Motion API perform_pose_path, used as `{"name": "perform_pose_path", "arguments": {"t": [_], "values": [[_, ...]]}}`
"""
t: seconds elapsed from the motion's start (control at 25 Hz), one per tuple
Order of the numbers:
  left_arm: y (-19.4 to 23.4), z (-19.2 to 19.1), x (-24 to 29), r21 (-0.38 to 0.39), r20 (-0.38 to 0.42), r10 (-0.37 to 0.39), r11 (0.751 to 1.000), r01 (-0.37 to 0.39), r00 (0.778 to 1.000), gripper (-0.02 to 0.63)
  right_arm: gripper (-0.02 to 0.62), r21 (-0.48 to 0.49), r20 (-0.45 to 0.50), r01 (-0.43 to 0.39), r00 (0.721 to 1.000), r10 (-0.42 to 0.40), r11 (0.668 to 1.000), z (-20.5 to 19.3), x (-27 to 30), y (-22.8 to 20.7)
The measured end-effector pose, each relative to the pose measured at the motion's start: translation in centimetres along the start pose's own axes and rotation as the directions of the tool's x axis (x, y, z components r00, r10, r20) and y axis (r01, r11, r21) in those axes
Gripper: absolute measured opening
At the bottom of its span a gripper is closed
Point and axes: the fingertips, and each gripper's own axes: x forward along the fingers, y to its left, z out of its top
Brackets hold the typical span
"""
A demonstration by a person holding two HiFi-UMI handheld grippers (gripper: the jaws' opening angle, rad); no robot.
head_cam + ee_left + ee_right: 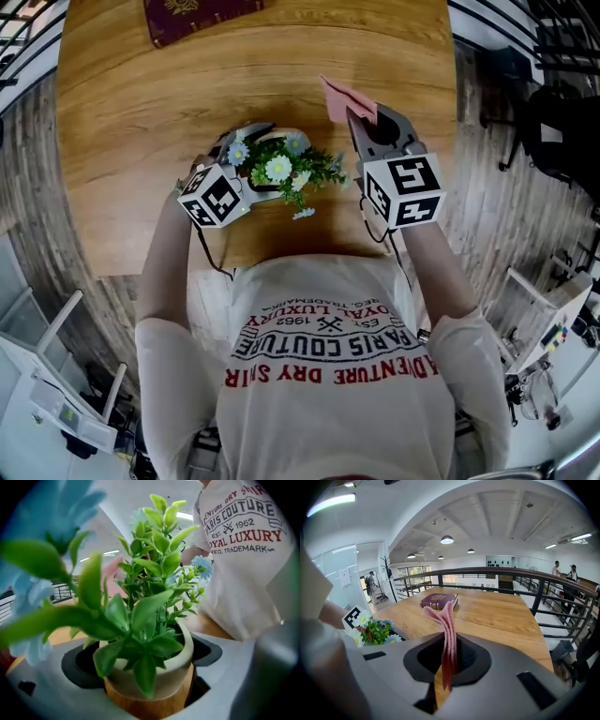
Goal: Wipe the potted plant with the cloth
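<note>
Green leaves and white and pale-blue flowers with yellow centres make up the potted plant [281, 171]. Its pot [171, 672] is cream above a band of brown wood grain. The cloth [446, 634] is pink, the table [187, 84] honey-brown with streaked grain, the book [438, 600] maroon with gold ornament. Marker cubes [403, 190] are white with black squares. The T-shirt [328, 375] is white, lettered in red and black.
</note>
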Motion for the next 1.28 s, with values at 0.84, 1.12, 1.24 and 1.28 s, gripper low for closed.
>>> {"name": "perform_pose_path", "arguments": {"t": [0.84,1.12,1.24,1.28], "values": [[1.3,3.6,-2.3,-0.051,0.091,0.162,0.986,-0.157,0.983,0.526,0.037,0.019,-0.029,0.093,0.995,-0.092,0.996,-1.6,-1.0,-1.1],[1.6,8.8,-7.7,-0.055,0.181,0.208,0.978,-0.201,0.961,0.526,0.037,0.040,0.018,0.065,0.998,-0.065,0.997,-0.5,-2.1,1.9],[2.1,10.6,-9.7,-0.053,0.208,0.223,0.975,-0.216,0.953,0.526,0.037,0.018,0.041,0.045,0.998,-0.046,0.999,0.0,-2.6,3.9],[2.2,11.1,-10.2,-0.051,0.215,0.227,0.974,-0.221,0.950,0.526,0.037,0.011,0.047,0.035,0.998,-0.035,0.999,0.1,-2.7,4.7]]}}
